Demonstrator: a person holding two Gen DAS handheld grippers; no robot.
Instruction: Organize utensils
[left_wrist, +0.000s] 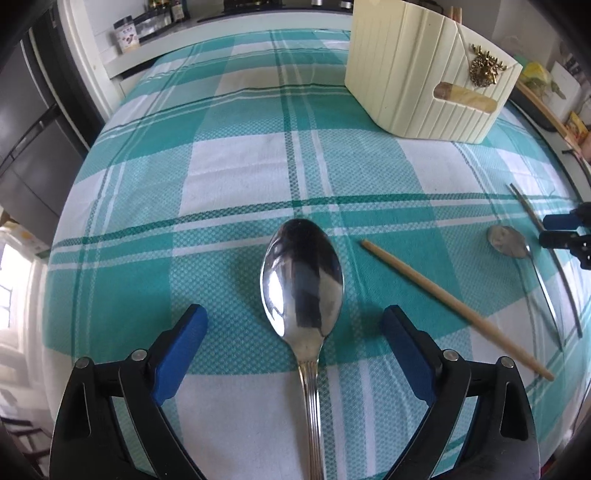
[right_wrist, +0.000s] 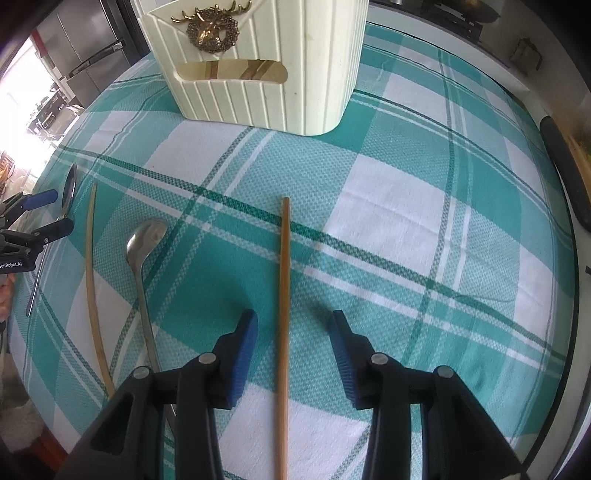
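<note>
A large steel spoon lies on the checked cloth between the fingers of my open left gripper, bowl pointing away. A wooden chopstick lies to its right, then a smaller spoon. In the right wrist view my open right gripper straddles a wooden chopstick lying lengthwise. The smaller spoon and a second chopstick lie to its left. The cream ribbed utensil holder with a brass deer emblem stands at the back; it also shows in the left wrist view.
The teal and white checked tablecloth covers the table. The left gripper shows at the left edge of the right wrist view over the large spoon. A counter with jars is behind. A dark fridge stands at left.
</note>
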